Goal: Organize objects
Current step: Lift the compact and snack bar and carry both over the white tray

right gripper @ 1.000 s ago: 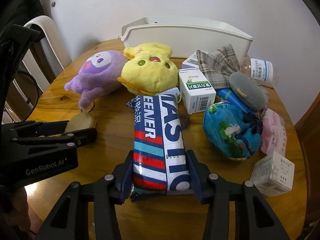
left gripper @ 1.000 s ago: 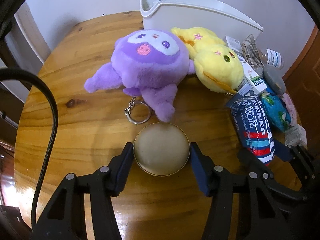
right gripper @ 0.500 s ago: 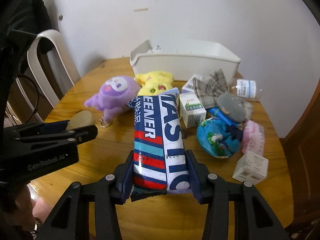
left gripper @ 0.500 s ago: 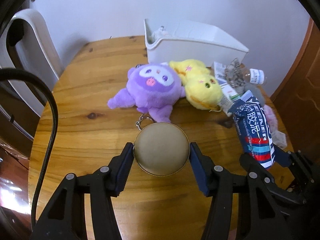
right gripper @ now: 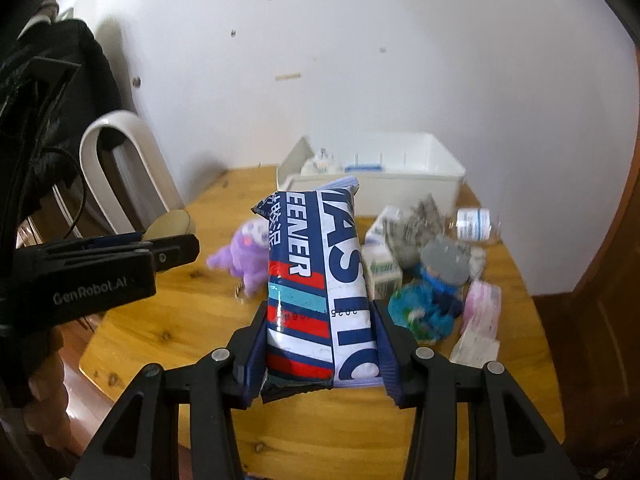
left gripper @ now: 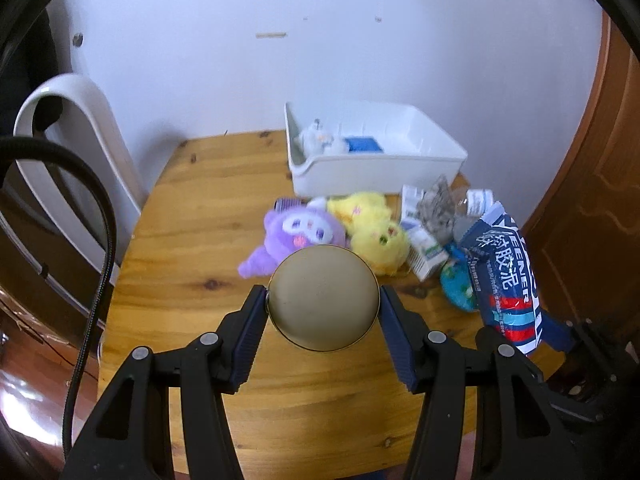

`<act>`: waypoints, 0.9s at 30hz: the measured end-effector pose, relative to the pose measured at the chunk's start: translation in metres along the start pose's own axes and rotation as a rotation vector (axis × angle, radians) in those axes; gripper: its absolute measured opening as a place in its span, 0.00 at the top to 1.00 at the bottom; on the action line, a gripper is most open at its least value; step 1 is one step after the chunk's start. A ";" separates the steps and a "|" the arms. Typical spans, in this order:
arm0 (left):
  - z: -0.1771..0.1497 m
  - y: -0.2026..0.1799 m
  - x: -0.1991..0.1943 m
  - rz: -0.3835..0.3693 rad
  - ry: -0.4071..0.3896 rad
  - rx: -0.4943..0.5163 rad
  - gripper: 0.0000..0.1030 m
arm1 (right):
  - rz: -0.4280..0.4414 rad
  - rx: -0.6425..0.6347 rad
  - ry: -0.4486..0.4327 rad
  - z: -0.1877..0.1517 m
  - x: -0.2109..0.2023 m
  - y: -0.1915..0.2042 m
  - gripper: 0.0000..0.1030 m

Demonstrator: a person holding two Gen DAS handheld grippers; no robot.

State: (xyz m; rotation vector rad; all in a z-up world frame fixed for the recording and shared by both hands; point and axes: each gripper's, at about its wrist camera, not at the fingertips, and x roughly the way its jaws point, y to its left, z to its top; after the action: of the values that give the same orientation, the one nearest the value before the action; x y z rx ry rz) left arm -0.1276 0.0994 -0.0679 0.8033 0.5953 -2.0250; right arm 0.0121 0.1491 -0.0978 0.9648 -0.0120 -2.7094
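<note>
Left wrist view: left tool (left gripper: 323, 304) clamps a round gold disc (left gripper: 323, 298), raised above the counter (left gripper: 192, 240).
Right tool (right gripper: 320, 344): grips a blue packet (right gripper: 316, 276) lengthwise, lifted off the counter.

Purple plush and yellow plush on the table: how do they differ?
The purple plush has a white face patch with a pink spot; the yellow plush is plain yellow with small dark eyes. The purple plush lies left of the yellow plush, which sits nearer the white bin. Both rest touching on the wooden table, ungripped.
</note>
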 end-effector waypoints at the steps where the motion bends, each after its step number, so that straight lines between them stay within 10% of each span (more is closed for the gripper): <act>1: 0.005 0.001 -0.004 -0.007 -0.002 0.001 0.42 | 0.000 0.001 -0.012 0.005 -0.003 -0.001 0.54; 27: 0.243 -0.043 0.008 0.113 -0.205 0.083 0.42 | -0.157 -0.023 -0.146 0.239 0.036 -0.107 0.54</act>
State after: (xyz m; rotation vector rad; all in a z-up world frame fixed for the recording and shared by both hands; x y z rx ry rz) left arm -0.2443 -0.0432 0.0958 0.6518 0.3441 -2.0074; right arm -0.1890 0.2246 0.0556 0.7897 0.0693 -2.9112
